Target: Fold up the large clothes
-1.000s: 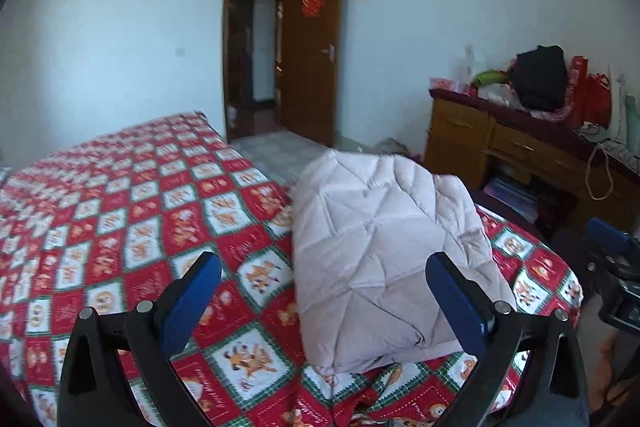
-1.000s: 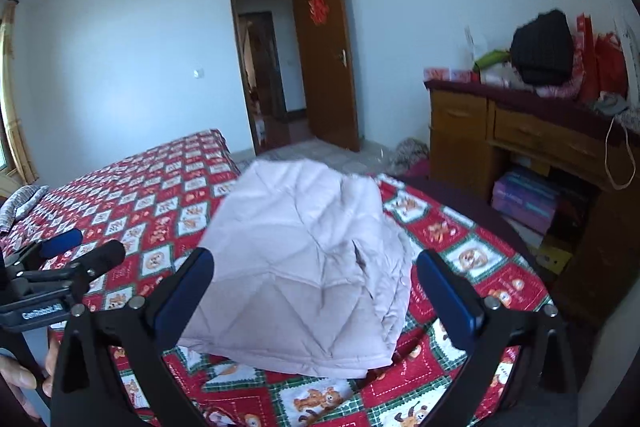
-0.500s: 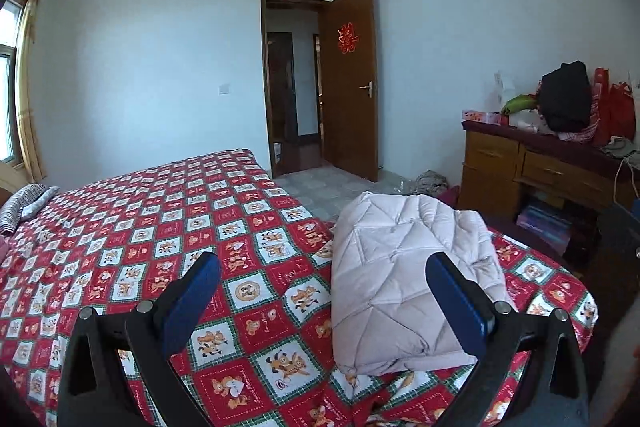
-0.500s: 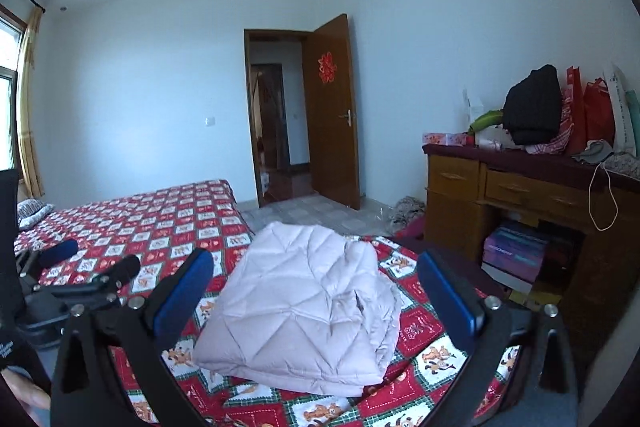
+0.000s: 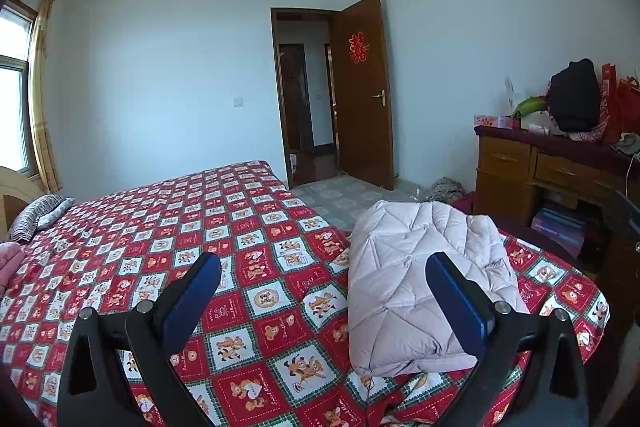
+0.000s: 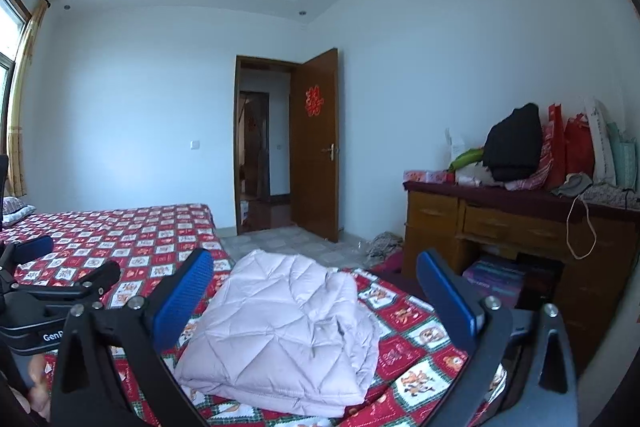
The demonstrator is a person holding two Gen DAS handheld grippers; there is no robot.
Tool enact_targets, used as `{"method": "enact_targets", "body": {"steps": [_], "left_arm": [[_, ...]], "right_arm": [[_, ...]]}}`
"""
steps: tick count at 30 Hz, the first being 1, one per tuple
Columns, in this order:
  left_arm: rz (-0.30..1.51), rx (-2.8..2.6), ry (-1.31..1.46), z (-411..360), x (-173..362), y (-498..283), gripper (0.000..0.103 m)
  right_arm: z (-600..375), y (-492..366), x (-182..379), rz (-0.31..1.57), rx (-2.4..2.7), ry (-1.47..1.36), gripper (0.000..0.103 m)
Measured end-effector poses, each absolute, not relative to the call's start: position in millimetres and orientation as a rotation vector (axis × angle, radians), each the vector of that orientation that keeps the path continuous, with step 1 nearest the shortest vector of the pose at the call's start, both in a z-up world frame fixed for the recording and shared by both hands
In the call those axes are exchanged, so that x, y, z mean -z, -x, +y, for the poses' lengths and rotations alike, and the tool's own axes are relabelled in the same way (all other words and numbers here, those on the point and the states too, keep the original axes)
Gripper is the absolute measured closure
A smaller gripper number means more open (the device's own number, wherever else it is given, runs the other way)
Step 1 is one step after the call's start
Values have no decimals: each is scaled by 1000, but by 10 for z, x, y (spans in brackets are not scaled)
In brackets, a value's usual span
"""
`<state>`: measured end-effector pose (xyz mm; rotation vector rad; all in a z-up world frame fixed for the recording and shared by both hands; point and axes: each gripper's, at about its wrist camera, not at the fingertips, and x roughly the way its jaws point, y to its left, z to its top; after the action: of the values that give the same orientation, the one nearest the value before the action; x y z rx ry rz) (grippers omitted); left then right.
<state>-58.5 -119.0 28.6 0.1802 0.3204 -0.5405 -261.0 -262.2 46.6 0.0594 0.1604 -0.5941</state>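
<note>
the coat [image 5: 424, 291] lies folded into a thick pale bundle at the near corner of the bed [image 5: 168, 227], on the red patterned cover and close to the edge by the dresser [image 6: 500, 227]. it looks as if the folding is done or nearly so, and the step in hand is to draw off and check the result. to do that well, keep both tools high and clear of the bundle so no pad snags the top layer; if the loose bulge on its dresser side wants tidying, come down from above and press, not drag

the left tongs [image 5: 320, 297] stand wide apart, holding nothing and touching nothing, above the bed. the right tongs [image 6: 316, 293] are likewise spread wide and empty, with the coat seen between the fingers but well below them
</note>
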Motion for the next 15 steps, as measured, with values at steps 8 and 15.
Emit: {"method": "enact_targets", "body": {"steps": [8,15], "left_arm": [[333,572,-179,-1223,-258,646,1],[322,583,-187,-1247,-275,695,1]], "right_arm": [[-2708,2650,-455,181,617,-103,0],[-2720,2671,-464,186,615,-114,0]]}}
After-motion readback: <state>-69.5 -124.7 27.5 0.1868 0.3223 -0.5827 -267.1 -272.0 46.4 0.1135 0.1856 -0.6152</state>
